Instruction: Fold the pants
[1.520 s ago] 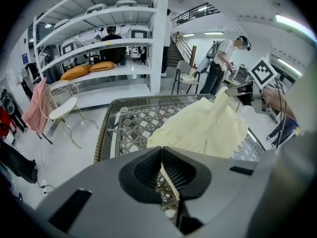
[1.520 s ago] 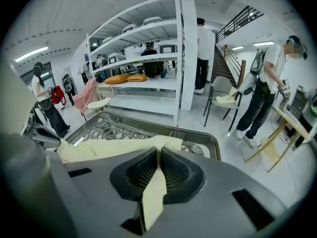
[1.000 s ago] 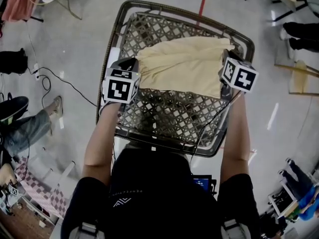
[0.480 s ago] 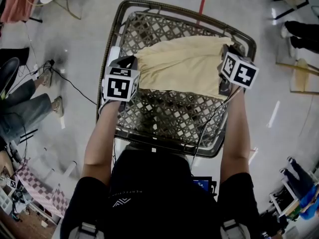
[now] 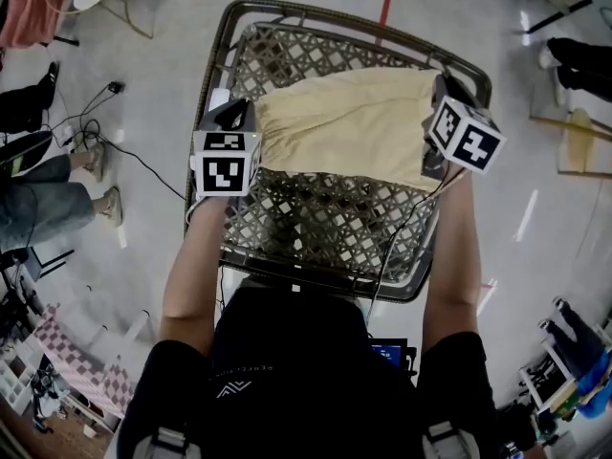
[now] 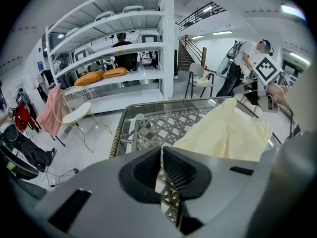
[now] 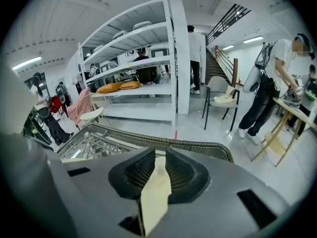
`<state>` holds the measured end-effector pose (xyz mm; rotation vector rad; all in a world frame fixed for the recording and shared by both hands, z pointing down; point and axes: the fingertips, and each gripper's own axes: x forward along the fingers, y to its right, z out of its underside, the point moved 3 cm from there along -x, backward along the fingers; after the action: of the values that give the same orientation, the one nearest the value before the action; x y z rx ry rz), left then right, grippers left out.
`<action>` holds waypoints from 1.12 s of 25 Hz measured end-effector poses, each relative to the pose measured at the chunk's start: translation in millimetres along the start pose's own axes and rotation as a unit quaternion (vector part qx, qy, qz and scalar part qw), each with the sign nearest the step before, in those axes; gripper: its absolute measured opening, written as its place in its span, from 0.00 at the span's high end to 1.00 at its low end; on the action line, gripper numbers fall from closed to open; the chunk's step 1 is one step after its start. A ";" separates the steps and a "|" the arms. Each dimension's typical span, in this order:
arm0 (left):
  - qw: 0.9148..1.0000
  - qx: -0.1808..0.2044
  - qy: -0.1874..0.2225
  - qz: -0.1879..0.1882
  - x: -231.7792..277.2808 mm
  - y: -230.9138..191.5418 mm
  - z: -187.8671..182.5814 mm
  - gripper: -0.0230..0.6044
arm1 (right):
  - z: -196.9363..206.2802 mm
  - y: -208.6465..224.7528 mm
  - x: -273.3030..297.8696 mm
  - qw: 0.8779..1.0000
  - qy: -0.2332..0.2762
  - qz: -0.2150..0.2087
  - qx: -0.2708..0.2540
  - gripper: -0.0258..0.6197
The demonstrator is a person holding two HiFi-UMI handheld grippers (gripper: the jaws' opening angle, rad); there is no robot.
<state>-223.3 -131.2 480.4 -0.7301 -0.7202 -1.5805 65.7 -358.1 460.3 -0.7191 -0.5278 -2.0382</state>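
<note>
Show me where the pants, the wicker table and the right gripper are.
pants [image 5: 344, 122]: head view, middle of the fabric.
wicker table [image 5: 325, 223]: head view, bare lattice top.
right gripper [image 7: 159, 157]: right gripper view, between its fingertips.

floor [image 5: 163, 65]: grey, glossy | white shelving [image 7: 176, 48] | staircase [image 7: 225, 24] behind | grey chair [image 7: 218, 90]

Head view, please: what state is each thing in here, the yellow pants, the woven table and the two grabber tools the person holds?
pants: pale yellow, spread across the table, stretched between the two grippers.
table: woven lattice, upright, carrying the pants.
left gripper: jaws shut at the pants' left edge; whether it pinches cloth is unclear.
right gripper: jaws shut on the pants, cloth showing between them.
</note>
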 end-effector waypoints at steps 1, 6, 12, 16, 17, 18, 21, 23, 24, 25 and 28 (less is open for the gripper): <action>1.000 0.003 0.006 -0.010 -1.4 -3.7 -2.7 0.93 | 2.6 0.5 -0.9 1.000 -0.002 -0.001 0.001 0.88; 1.000 0.007 0.008 -0.010 -12.5 -10.9 -9.4 0.93 | 22.6 0.9 -9.2 1.000 -0.020 -0.010 0.007 0.88; 0.998 0.057 0.012 0.031 -19.6 20.3 -11.5 0.93 | 46.3 -14.8 -22.9 0.998 -0.032 -0.038 0.040 0.88; 0.995 0.074 0.008 0.059 -15.2 38.6 -10.2 0.93 | 60.3 -39.1 -32.9 0.996 -0.040 -0.070 0.044 0.88; 0.995 0.078 0.005 0.066 -13.9 42.1 -9.4 0.93 | 62.6 -45.1 -35.7 0.995 -0.041 -0.077 0.045 0.88; 0.994 0.082 0.003 0.072 -13.0 45.2 -8.3 0.93 | 64.9 -51.0 -38.5 0.995 -0.042 -0.083 0.046 0.88; 0.992 0.094 -0.007 0.089 -11.2 52.4 -3.0 0.93 | 73.8 -69.5 -45.6 0.992 -0.047 -0.103 0.050 0.88; 0.990 0.098 -0.011 0.098 -10.5 56.0 0.9 0.93 | 80.8 -82.5 -49.4 0.991 -0.053 -0.115 0.049 0.88; 0.990 0.099 -0.012 0.101 -10.4 57.4 2.5 0.93 | 84.1 -88.6 -50.8 0.990 -0.056 -0.120 0.049 0.88; 0.989 0.100 -0.013 0.104 -10.5 58.7 4.3 0.93 | 87.4 -94.4 -52.2 0.989 -0.058 -0.124 0.049 0.88; 0.987 0.105 -0.017 0.118 -10.3 61.5 11.3 0.93 | 95.8 -112.0 -55.8 0.987 -0.063 -0.136 0.053 0.88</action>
<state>-160.4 -123.3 482.3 -0.6626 -0.7815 -1.2593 22.6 -208.4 483.9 -0.7483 -0.8404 -2.2057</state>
